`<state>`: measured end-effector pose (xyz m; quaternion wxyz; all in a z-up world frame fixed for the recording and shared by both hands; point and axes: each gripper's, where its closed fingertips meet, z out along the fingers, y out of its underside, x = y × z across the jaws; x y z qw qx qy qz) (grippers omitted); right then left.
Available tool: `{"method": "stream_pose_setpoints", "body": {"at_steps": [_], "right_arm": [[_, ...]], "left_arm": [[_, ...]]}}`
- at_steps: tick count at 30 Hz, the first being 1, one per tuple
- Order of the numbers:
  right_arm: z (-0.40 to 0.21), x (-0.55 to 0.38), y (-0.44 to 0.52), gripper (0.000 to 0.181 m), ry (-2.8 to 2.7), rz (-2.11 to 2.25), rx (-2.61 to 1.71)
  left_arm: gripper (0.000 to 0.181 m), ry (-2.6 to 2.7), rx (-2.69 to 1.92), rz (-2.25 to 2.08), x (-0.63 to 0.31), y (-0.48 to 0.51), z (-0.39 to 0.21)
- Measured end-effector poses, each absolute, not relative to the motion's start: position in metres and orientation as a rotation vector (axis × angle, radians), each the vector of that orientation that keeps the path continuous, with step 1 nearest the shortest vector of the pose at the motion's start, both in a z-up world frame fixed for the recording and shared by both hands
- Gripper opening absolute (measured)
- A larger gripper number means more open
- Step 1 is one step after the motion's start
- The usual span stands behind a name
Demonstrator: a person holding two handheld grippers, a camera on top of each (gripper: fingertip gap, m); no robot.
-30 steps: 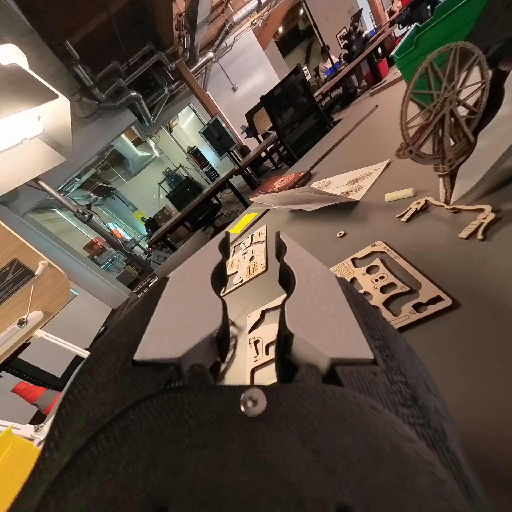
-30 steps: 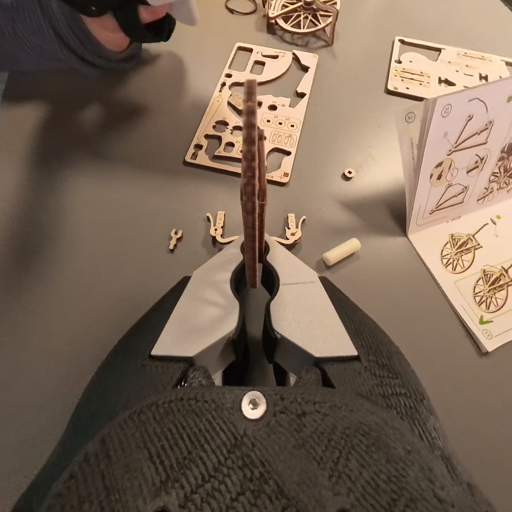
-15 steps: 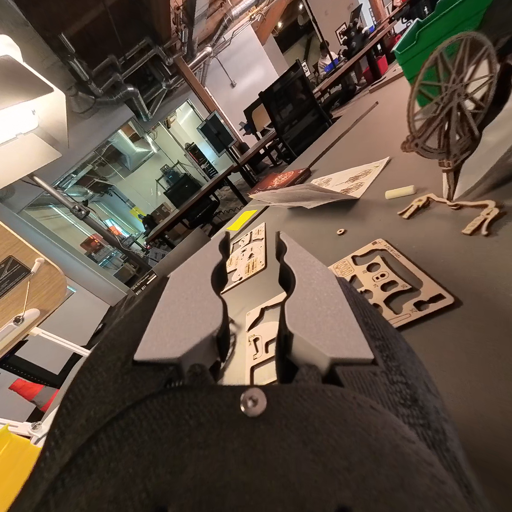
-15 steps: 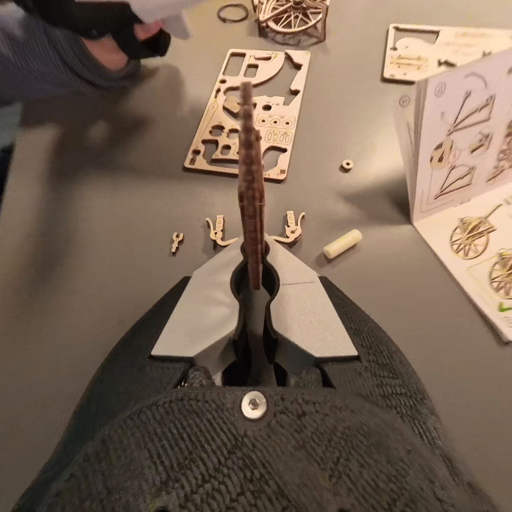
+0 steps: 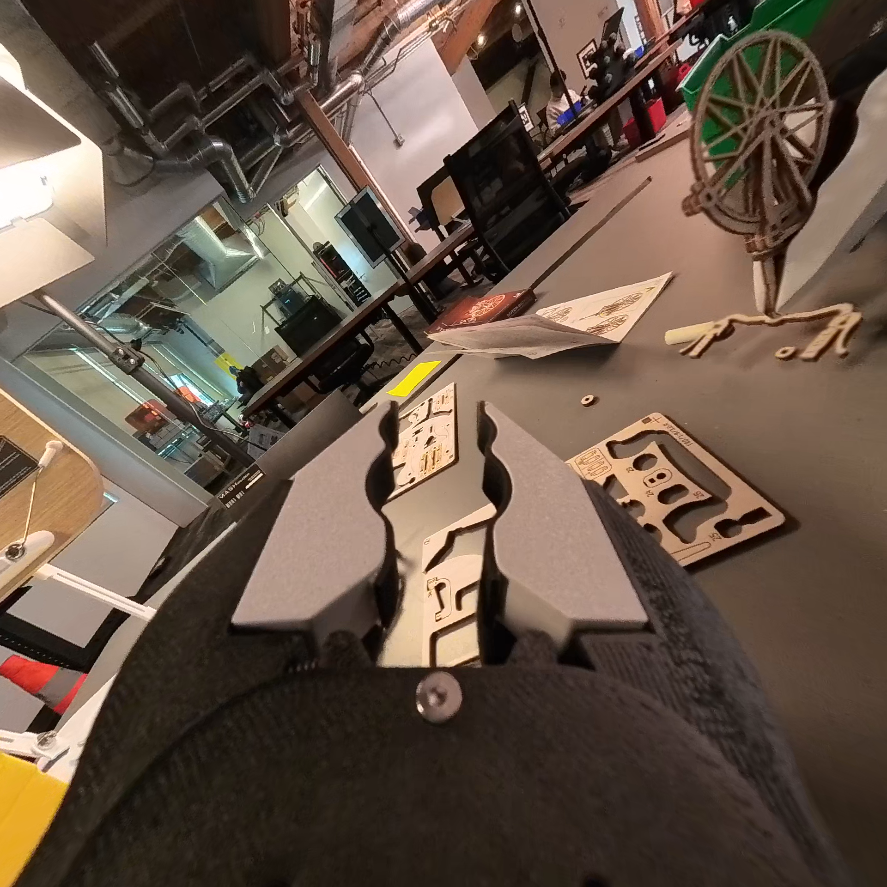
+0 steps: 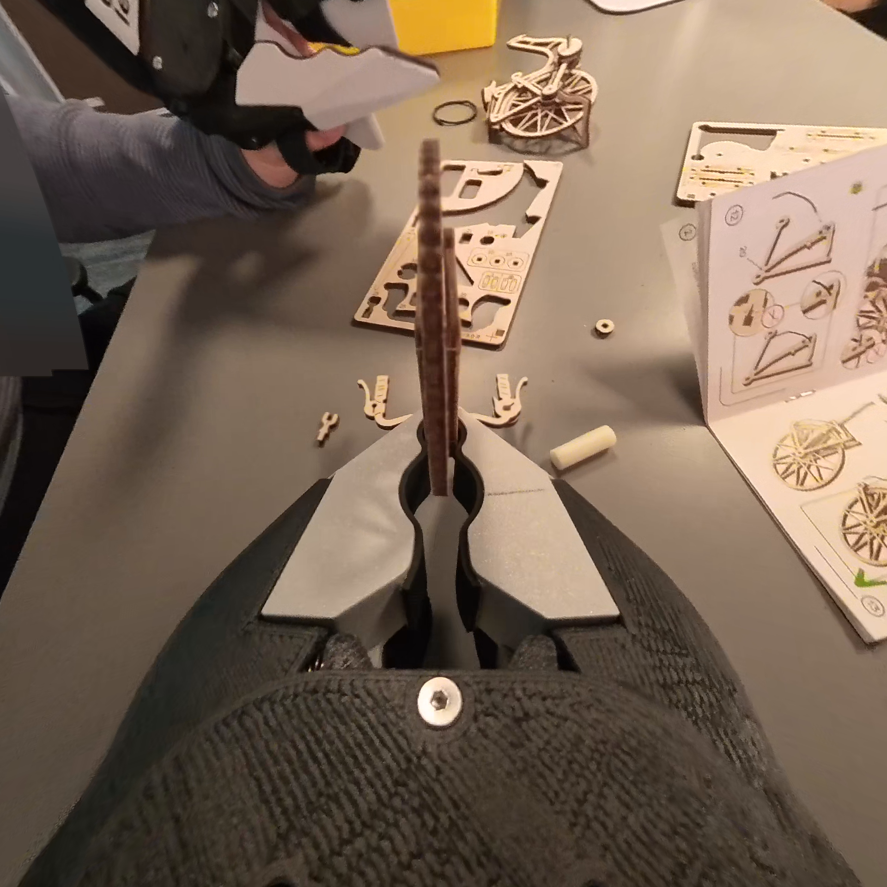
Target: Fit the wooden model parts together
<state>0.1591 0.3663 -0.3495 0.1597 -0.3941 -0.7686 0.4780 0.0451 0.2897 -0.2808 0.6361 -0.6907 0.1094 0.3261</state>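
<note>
Right gripper (image 6: 439,441) is clamping the spoked wooden wheel (image 6: 434,307) at its lower edge, fingers closed on it; wheel is standing upright, edge-on to the right wrist camera, above the grey table (image 6: 216,384). In the left wrist view the same wheel (image 5: 763,139) is showing face-on, held well clear of the tabletop, with a thin strut hanging down from its hub toward the curved wooden handlebar piece (image 5: 787,331) lying flat below. Can't tell if strut and handlebar piece are touching, that corner is blurred. Left gripper (image 5: 437,413) is sitting empty with fingers parted, hovering low over a punched-out plywood sheet (image 5: 681,499); a second sheet (image 5: 427,446) is showing through the gap. Second wheel assembly (image 6: 540,115) is resting at the far side of the table, black rubber ring (image 6: 455,113) just beside it. Cream cylinder (image 6: 583,446) and small wooden washer (image 6: 604,326) are lying loose near the open instruction booklet (image 6: 787,312).
</note>
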Motion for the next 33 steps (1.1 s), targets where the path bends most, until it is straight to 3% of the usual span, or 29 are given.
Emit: {"method": "stream_pose_setpoints", "body": {"at_steps": [33], "right_arm": [[-0.364,0.154,0.368,0.001,-2.273,1.384,-1.293]], "left_arm": [[0.031,0.494,-1.519,0.333,0.059,0.3,-0.284]]}}
